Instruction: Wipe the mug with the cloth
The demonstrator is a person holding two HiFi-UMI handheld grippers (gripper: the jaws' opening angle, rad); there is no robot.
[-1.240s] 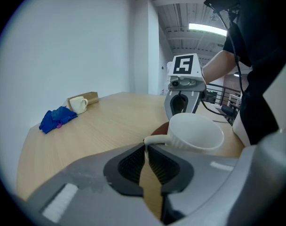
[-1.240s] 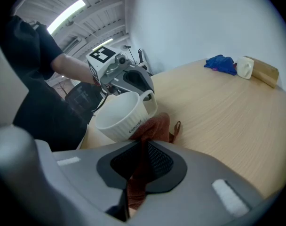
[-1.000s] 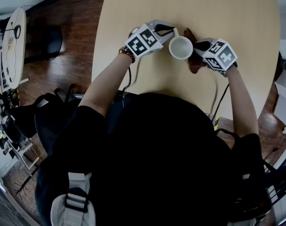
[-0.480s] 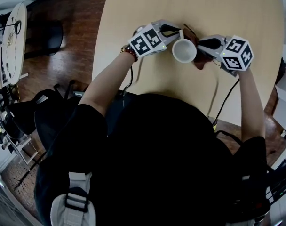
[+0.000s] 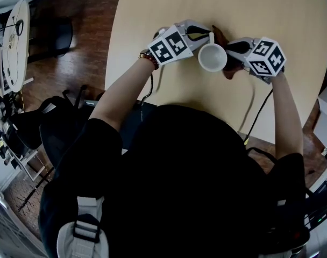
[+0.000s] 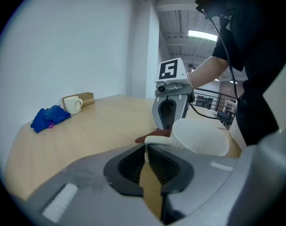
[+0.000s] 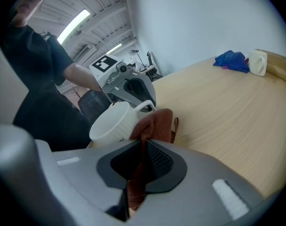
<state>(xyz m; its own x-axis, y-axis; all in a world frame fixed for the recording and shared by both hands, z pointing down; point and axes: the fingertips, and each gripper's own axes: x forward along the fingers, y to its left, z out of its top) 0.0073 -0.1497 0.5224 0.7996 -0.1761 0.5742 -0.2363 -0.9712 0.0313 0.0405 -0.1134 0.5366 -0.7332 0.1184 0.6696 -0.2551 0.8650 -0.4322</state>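
Observation:
A white mug (image 5: 212, 57) sits on the light wooden table (image 5: 153, 15), between my two grippers. My left gripper (image 5: 203, 36) is shut on the mug's handle (image 6: 154, 136), with the mug body (image 6: 199, 136) just right of its jaws. My right gripper (image 5: 231, 51) is shut on a brown cloth (image 7: 154, 122). The cloth is bunched against the side of the mug (image 7: 115, 124), next to the handle. More of the cloth (image 5: 228, 70) shows beside and behind the mug in the head view. Each gripper view shows the other gripper, the right one (image 6: 170, 102) and the left one (image 7: 128, 86), across the mug.
At the far end of the table lie a blue cloth (image 6: 50, 117), a second white mug (image 6: 73, 104) and a wooden box (image 6: 84, 98). The same blue cloth (image 7: 232, 60) and second mug (image 7: 258, 62) show in the right gripper view. Cables hang off the table's near edge. Chairs stand on the floor to the left.
The mug and my left gripper have shifted slightly to the right. My right gripper has swung outward and turned, dragging the cloth along the mug's side.

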